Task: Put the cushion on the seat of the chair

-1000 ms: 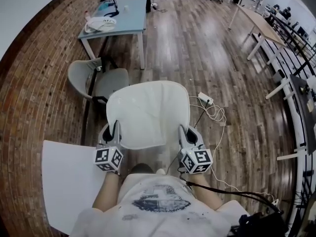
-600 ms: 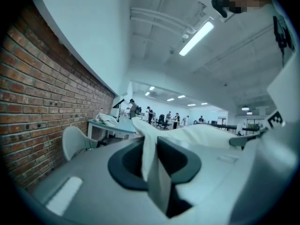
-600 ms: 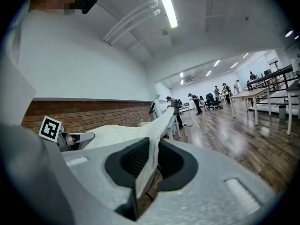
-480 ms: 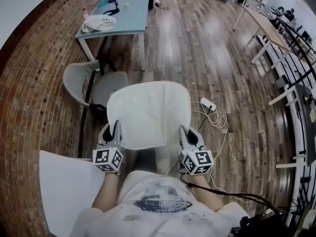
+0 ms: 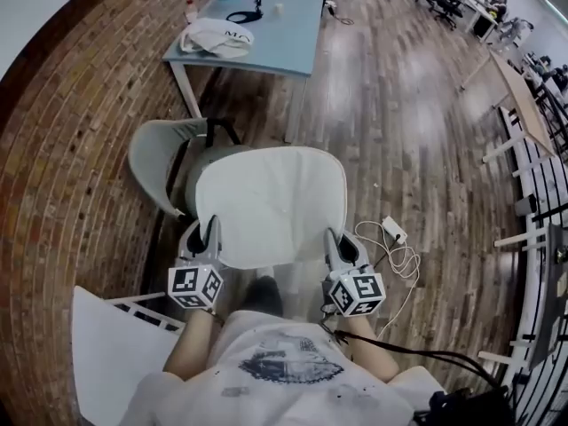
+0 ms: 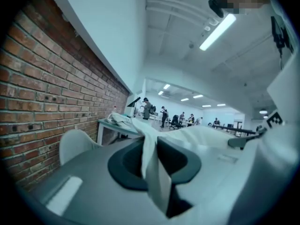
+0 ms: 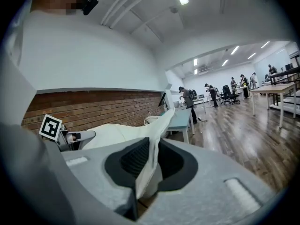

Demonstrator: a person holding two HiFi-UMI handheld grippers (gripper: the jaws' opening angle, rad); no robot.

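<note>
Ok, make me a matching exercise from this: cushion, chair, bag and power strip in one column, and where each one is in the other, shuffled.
Things:
1. cushion
2. chair
3. bag
4. power strip

Places:
A. lying on the floor at the right, cable attached
B. on the table
C. pinched by the left gripper and the right gripper
D. standing beside the brick wall

Pairs: 1-C, 2-D, 3-B, 4-A
</note>
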